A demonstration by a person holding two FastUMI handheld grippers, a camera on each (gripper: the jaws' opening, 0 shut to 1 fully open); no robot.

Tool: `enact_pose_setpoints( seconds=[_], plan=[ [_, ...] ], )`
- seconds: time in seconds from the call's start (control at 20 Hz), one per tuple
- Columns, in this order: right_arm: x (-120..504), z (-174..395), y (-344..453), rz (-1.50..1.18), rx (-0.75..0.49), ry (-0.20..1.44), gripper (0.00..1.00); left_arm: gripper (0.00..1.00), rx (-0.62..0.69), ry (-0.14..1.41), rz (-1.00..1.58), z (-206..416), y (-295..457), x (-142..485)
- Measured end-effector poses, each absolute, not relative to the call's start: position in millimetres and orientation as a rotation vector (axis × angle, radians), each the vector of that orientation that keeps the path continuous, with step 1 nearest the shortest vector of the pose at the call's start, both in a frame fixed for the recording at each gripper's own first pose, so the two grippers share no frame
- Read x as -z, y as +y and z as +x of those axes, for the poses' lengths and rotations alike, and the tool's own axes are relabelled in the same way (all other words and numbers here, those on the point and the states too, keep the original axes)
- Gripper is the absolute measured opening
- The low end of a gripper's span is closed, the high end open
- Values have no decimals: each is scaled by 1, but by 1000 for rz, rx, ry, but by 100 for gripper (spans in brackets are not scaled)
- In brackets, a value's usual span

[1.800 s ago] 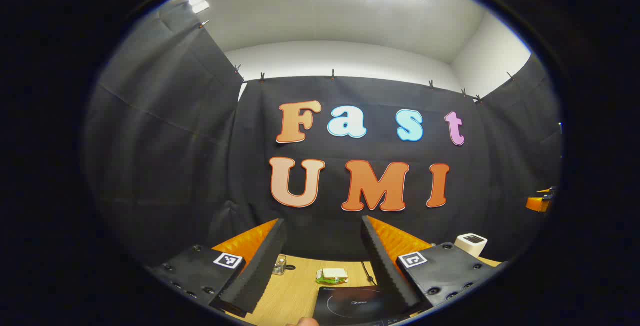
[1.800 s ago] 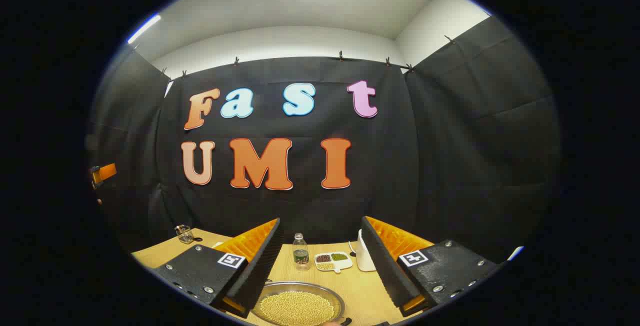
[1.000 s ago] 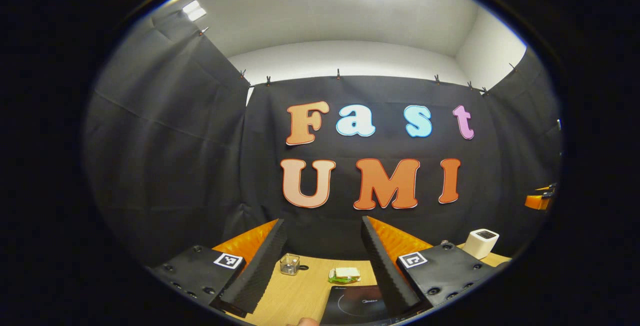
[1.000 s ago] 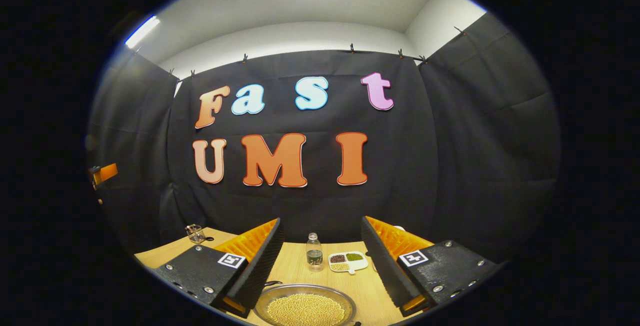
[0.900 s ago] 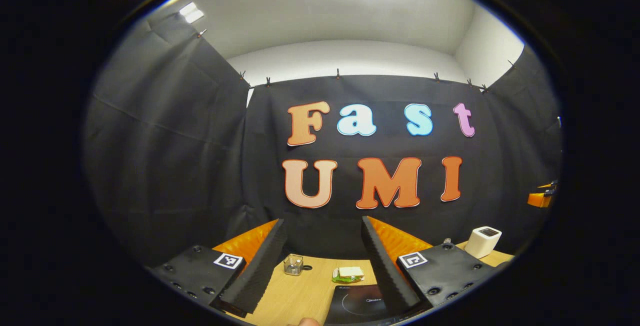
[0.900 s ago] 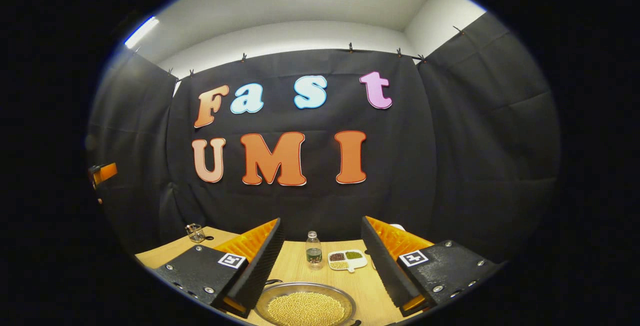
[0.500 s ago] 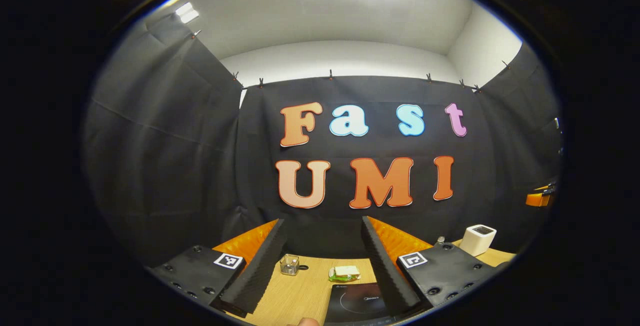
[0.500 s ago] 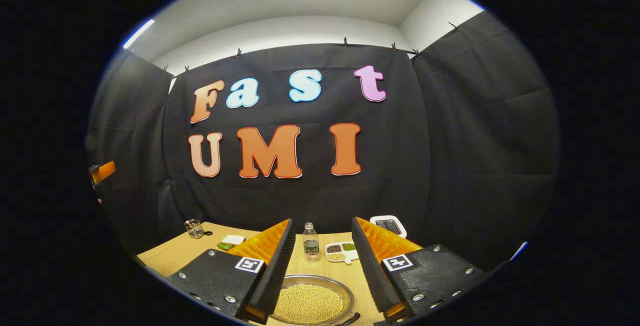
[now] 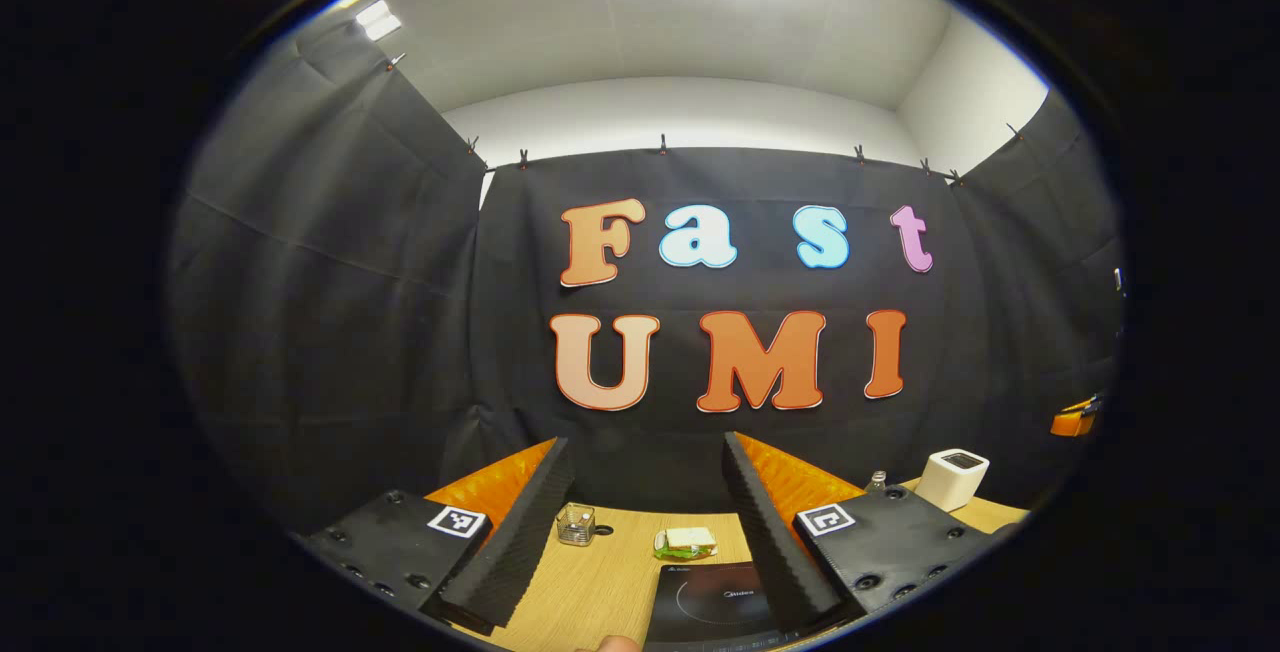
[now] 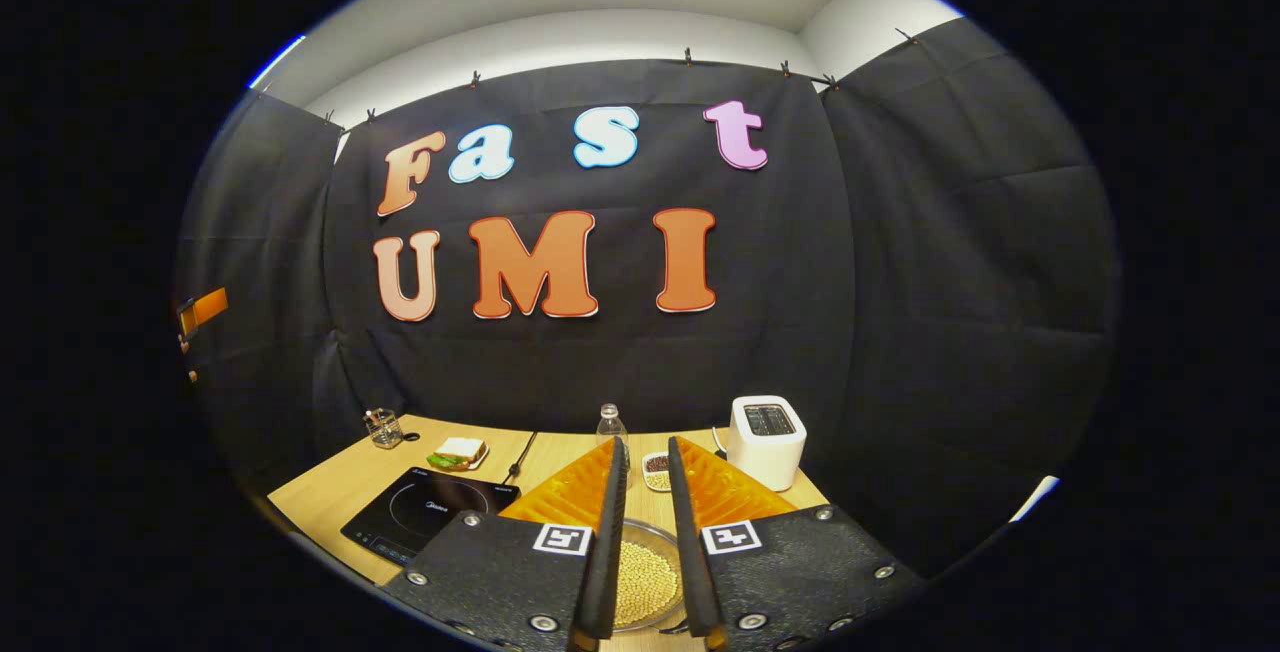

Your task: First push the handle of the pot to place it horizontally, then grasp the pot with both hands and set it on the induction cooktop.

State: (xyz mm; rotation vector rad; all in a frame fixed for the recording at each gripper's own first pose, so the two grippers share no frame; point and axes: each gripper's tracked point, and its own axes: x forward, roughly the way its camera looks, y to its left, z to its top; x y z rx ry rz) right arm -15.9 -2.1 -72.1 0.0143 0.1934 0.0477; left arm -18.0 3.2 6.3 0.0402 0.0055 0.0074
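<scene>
The right tongs (image 10: pixel 641 532) are almost pressed together, with a thin gap left and nothing pinched between them. The pot (image 10: pixel 645 587) sits on the bench (image 10: pixel 320 497) right under their tips and a little ahead. It is round, shiny metal and shallow, and it is full of small, pale yellow beans. A bit of its dark handle (image 10: pixel 678 626) peeks out at the near edge, beside the right finger.

The step in hand looks like the push on the handle. To do it well, the tongs should stay narrow like this and go low, so one side nudges the handle slowly. A slow push should keep the beans from spilling. The smooth metal will likely slide easily on the wood.

The left tongs (image 9: pixel 637 522) are spread wide and hold nothing. The induction cooktop (image 9: pixel 712 605) lies flat just under and ahead of them. It is a dark, glossy slab with a thin ring drawn on it. In the right gripper view the cooktop lies to the left of the right tongs, near the pot. Past the left tongs sit a sandwich (image 9: pixel 685 542) and a small glass jar (image 9: pixel 575 524). A white boxy toaster (image 10: pixel 766 441) stands beyond the right tongs.
</scene>
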Motion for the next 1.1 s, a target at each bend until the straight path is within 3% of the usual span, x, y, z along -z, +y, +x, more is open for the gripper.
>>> enact_pose_setpoints(
  seconds=[0.5, 1.1],
  plan=[
    [161, -45, 0, -22, -79, 388, 0, 99, 13, 10, 26, -20, -3, -3],
    [268, -91, 7, -41, -133, 636, 0, 98, 4, 19, 20, -23, -1, 0]
  ],
)
